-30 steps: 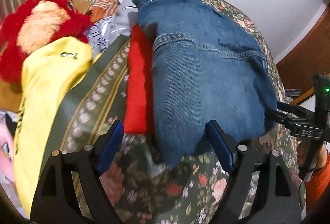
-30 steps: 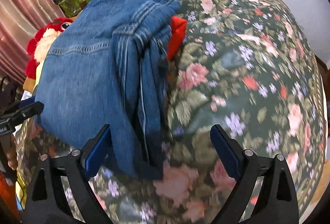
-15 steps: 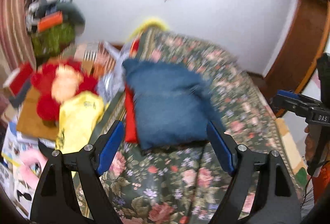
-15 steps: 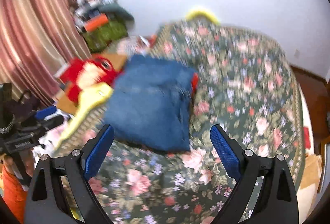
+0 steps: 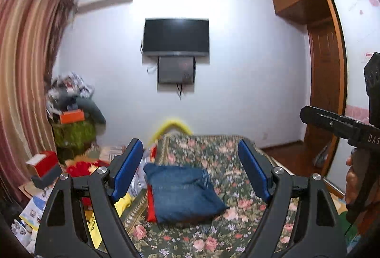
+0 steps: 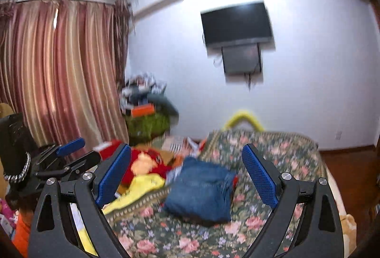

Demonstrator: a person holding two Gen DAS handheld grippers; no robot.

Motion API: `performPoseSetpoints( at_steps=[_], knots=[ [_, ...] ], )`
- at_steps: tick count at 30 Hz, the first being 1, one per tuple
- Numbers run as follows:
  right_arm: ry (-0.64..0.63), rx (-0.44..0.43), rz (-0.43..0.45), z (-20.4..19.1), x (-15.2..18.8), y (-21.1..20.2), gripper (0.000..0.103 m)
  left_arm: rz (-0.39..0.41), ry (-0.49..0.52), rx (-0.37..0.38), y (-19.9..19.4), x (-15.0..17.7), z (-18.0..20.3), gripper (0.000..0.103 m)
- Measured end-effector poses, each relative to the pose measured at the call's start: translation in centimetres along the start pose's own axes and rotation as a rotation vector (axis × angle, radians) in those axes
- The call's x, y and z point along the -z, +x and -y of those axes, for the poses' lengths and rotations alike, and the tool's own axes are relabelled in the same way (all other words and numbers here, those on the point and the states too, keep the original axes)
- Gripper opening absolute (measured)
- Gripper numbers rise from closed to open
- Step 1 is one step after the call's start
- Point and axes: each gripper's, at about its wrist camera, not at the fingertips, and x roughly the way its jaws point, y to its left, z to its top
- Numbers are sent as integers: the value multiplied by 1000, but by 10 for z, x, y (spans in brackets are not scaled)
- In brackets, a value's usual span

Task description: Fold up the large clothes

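A folded blue denim garment (image 5: 184, 193) (image 6: 201, 191) lies on the floral bedspread (image 5: 228, 229) (image 6: 273, 158), resting on a red folded cloth (image 5: 150, 204). My left gripper (image 5: 190, 174) is held high above the bed, open, with nothing between its blue pads. My right gripper (image 6: 187, 176) is likewise raised and open, empty. Each gripper's body shows at the edge of the other's view, the right one (image 5: 337, 125) and the left one (image 6: 61, 158). A yellow garment (image 6: 140, 189) lies left of the denim.
A red plush toy (image 6: 144, 163) and boxes crowd the bed's left side. A cluttered pile (image 5: 71, 120) stands in the corner by striped curtains (image 6: 59, 72). A television (image 5: 176, 35) hangs on the far wall. A wooden wardrobe (image 5: 325, 68) stands right.
Both grippers have lifted away from the denim and tilted from looking down at it to nearly level. The folded denim stays on the bed, now far below and small.
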Motion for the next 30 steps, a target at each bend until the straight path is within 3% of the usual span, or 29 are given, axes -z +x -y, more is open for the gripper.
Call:
performPoseSetpoints(
  at_steps=[6, 9, 10, 12, 13, 30],
  knots=[
    [-19, 39, 92, -19, 9, -27, 94, 75, 0, -52, -32, 6, 20, 82],
    [-25, 69, 107, -25, 17, -28, 103, 74, -18, -65, -39, 10, 24, 83],
    [-26, 74, 112, -26, 18, -29, 103, 75, -19, -68, -39, 12, 25, 85],
    [-28, 84, 114, -27, 20, -27, 103, 77, -27, -76, -41, 15, 25, 101],
    [-29, 87, 110, -27, 20, -27, 103, 80, -34, -83, -45, 16, 25, 103],
    [-16, 131, 61, -21, 29, -31, 103, 23, -73, -89, -41, 31, 19, 103]
  ],
)
